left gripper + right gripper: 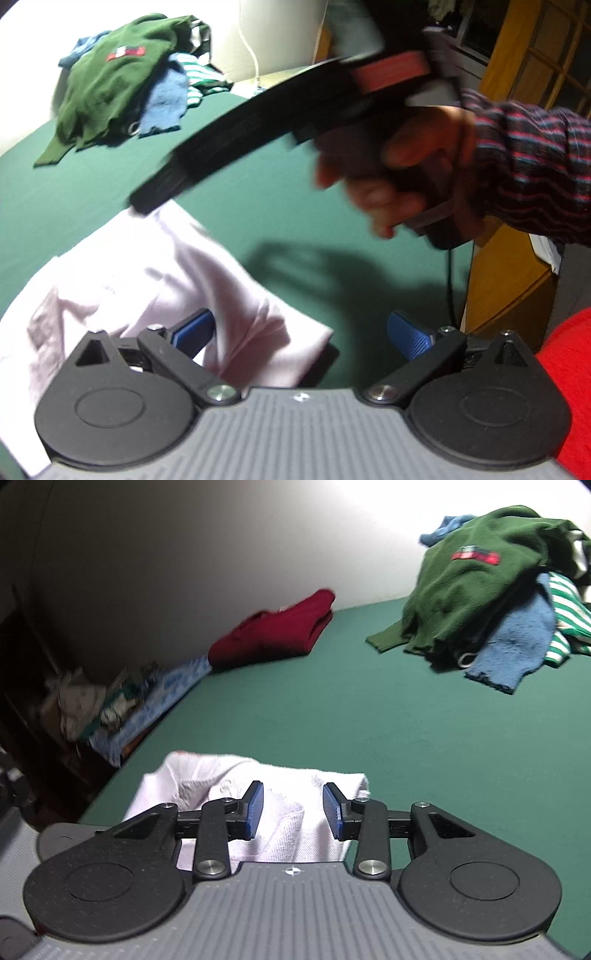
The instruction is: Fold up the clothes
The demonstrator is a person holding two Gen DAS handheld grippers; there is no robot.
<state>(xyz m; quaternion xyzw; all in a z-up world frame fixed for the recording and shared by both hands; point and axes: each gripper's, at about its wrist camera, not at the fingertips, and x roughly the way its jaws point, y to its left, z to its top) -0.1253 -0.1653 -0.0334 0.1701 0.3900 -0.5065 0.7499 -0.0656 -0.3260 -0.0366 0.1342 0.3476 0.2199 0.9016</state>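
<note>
Left hand-held gripper [301, 332]: jaws wide apart, nothing between the blue pads [410, 338]. The pale pink garment [159, 280] lies folded on the green table [258, 206], directly under and ahead of the left finger; its near corner sits between the fingers, not clamped.

Right hand-held gripper [292, 810]: jaws parted, narrower gap than the left, holding nothing. It hangs right over the same pink garment [291, 812], which fills the space below and between its fingers; collar and a button visible just left of the left pad. Contact with the fabric: cannot tell.

From the left wrist view, the right hand-held gripper crosses ahead and above, blurred, tip down at the far edge of the pink garment. The person's hand [399, 173] grips its handle, plaid sleeve [524, 162] behind it.

Unfolded pile well ahead of both grippers: green sweater [476, 576] with a red chest logo on top, blue knit piece [517, 642] and green-and-white striped garment [565, 627] beneath it.

Folded dark red sweater [280, 631] sits far ahead-left of the right gripper, at the table edge by the wall.
</note>
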